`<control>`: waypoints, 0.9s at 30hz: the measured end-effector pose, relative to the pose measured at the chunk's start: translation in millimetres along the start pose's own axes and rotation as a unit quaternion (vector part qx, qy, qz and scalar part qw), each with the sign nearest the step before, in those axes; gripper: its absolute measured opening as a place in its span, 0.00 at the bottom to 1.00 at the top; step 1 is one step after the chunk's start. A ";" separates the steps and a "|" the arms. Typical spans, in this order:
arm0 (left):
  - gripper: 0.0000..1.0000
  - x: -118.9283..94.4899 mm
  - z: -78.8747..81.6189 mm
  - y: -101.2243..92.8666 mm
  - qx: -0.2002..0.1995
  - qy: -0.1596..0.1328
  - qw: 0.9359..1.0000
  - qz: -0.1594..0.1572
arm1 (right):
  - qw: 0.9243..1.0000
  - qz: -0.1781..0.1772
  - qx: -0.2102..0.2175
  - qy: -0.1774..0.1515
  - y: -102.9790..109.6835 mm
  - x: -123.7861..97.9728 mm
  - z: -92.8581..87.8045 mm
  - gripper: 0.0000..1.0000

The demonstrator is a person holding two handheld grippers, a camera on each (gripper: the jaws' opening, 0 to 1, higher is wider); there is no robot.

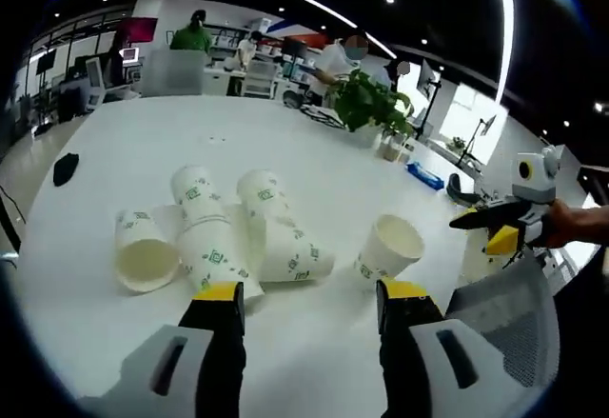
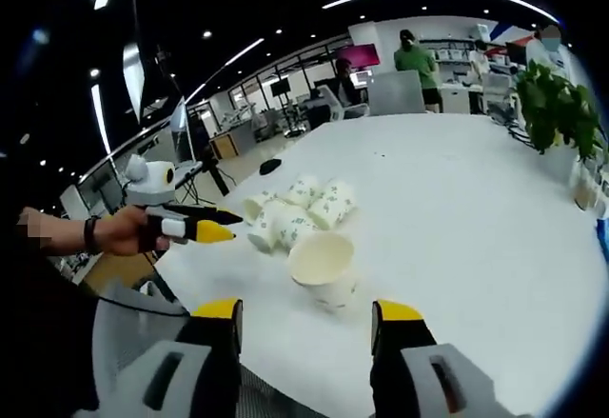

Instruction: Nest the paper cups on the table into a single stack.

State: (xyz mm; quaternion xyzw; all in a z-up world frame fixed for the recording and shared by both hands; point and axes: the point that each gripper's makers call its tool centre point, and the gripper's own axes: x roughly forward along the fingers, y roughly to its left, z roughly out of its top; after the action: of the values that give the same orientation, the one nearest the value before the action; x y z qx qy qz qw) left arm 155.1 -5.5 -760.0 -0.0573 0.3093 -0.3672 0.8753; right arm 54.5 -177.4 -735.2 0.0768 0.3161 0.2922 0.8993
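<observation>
Several white paper cups with green print lie on their sides on the round white table (image 1: 314,151). Three lie close together: one at the left (image 1: 145,251) with its mouth toward me, a longer nested-looking one (image 1: 211,237), and another (image 1: 281,232). A single cup (image 1: 390,247) lies apart to the right. My left gripper (image 1: 311,296) is open just short of the group, holding nothing. In the right gripper view the lone cup (image 2: 324,266) lies just beyond my open right gripper (image 2: 306,311), with the group (image 2: 297,207) behind it. Each gripper shows in the other's view, the right gripper (image 1: 497,226) and the left gripper (image 2: 195,226).
A potted plant (image 1: 371,104) and a blue object (image 1: 425,175) stand near the table's far right edge. A small black object (image 1: 65,168) lies at the left. A grey mesh chair back (image 1: 504,328) sits at the near edge. People stand at desks behind.
</observation>
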 end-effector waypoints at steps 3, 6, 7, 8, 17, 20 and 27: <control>0.54 11.9 1.1 0.5 0.000 0.008 1.000 -0.009 | 1.000 -0.004 0.011 0.000 4.9 -3.4 -8.7 0.54; 0.54 22.8 2.3 1.2 0.005 0.016 1.000 -0.015 | 1.000 -0.008 0.027 -0.003 9.4 -7.4 -16.5 0.54; 0.54 25.3 2.8 1.7 0.004 0.018 1.000 -0.016 | 1.000 -0.008 0.028 -0.003 10.4 -7.9 -17.4 0.53; 0.54 29.9 3.7 2.8 0.006 0.020 1.000 -0.017 | 1.000 -0.008 0.029 -0.002 13.0 -9.1 -19.7 0.53; 0.49 52.1 13.0 4.1 -0.003 0.033 0.999 -0.039 | 0.999 -0.016 0.034 -0.008 14.6 -13.8 -17.2 0.52; 0.44 55.3 15.0 2.5 -0.017 0.035 0.998 -0.053 | 0.999 -0.018 0.038 -0.009 14.4 -14.6 -18.1 0.52; 0.41 57.1 11.0 -4.3 -0.029 0.043 0.996 -0.072 | 0.999 -0.021 0.042 -0.012 10.2 -14.1 -21.0 0.51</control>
State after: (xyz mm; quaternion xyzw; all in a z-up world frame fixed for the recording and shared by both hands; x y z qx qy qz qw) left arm 189.7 -48.7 -778.3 -0.0893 0.3523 -0.4218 0.8307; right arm 27.8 -178.2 -741.1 0.1116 0.3188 0.2592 0.9048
